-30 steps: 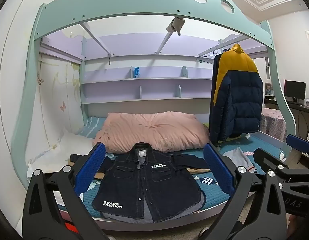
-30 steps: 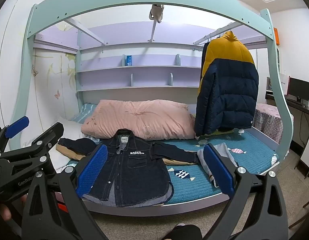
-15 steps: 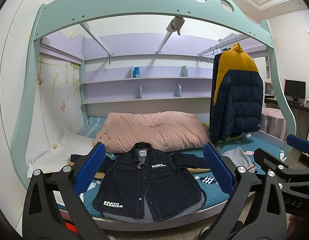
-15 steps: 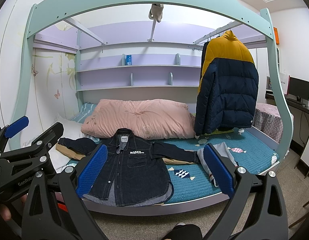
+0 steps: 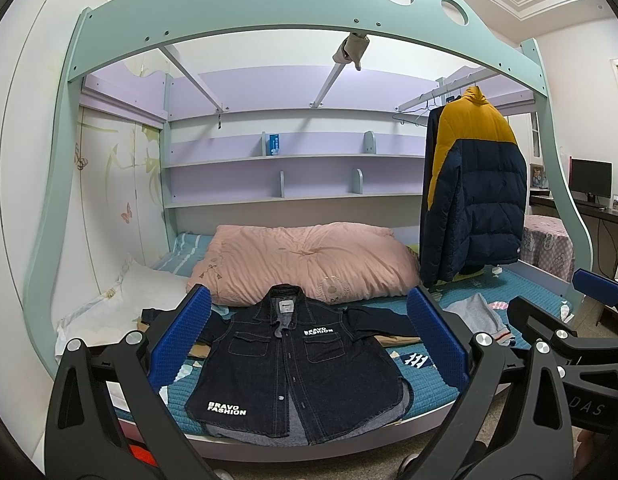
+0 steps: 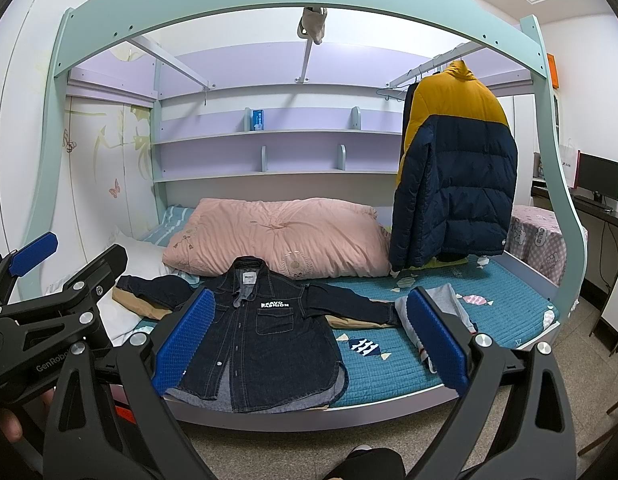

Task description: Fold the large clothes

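Note:
A dark denim jacket (image 5: pixel 297 364) (image 6: pixel 265 336) with white "BRAVO FASHION" lettering lies flat, front up and sleeves spread, at the near edge of the bed's teal mattress (image 5: pixel 425 384) (image 6: pixel 505 312). My left gripper (image 5: pixel 308 340) hangs open in front of the bed, away from the jacket, with nothing between its blue pads (image 5: pixel 181 336). Held the same way, my right gripper (image 6: pixel 311 334) is open and empty. Each gripper shows at the side edge of the other's view.
A pink duvet (image 5: pixel 309 264) lies behind the jacket. A yellow and navy puffer coat (image 5: pixel 473 196) hangs from a rail at the right. A grey garment (image 6: pixel 441 312) and tan cloth (image 6: pixel 141 304) lie on the mattress. The teal bunk frame (image 5: pixel 109 20) arches overhead; a desk with monitor (image 6: pixel 599 176) stands far right.
Nothing has visibly changed apart from a very slight drift of both views.

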The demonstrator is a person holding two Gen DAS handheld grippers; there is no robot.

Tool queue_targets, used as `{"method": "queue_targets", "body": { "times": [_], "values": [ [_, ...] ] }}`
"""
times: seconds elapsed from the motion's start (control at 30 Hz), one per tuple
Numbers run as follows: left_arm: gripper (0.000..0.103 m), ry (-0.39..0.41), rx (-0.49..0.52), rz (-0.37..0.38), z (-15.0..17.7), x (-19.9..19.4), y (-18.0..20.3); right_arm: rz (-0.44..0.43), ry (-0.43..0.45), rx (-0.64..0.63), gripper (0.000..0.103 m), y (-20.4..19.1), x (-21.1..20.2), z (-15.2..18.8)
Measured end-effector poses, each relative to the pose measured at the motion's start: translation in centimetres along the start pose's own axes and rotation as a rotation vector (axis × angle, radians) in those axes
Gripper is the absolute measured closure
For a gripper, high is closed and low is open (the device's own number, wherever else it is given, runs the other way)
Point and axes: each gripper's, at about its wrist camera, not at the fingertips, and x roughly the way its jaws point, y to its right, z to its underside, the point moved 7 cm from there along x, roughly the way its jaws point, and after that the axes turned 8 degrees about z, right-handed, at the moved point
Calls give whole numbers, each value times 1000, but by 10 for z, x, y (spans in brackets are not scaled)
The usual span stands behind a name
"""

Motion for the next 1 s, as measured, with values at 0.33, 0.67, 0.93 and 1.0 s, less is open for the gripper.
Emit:
{"method": "queue_targets", "body": {
  "times": [0.33, 0.67, 0.93, 1.0],
  "values": [
    [5, 0, 0, 0, 0, 0, 0, 0, 0, 1, 10, -1, 1, 1],
    [5, 0, 1, 0, 0, 0, 0, 0, -1, 2, 10, 0, 2, 0],
    [5, -1, 0, -1, 0, 0, 0, 1, -2, 3, 10, -1, 2, -2],
    [5, 0, 0, -2, 0, 0, 0, 0, -2, 4, 10, -2, 2, -3]
  ]
}}
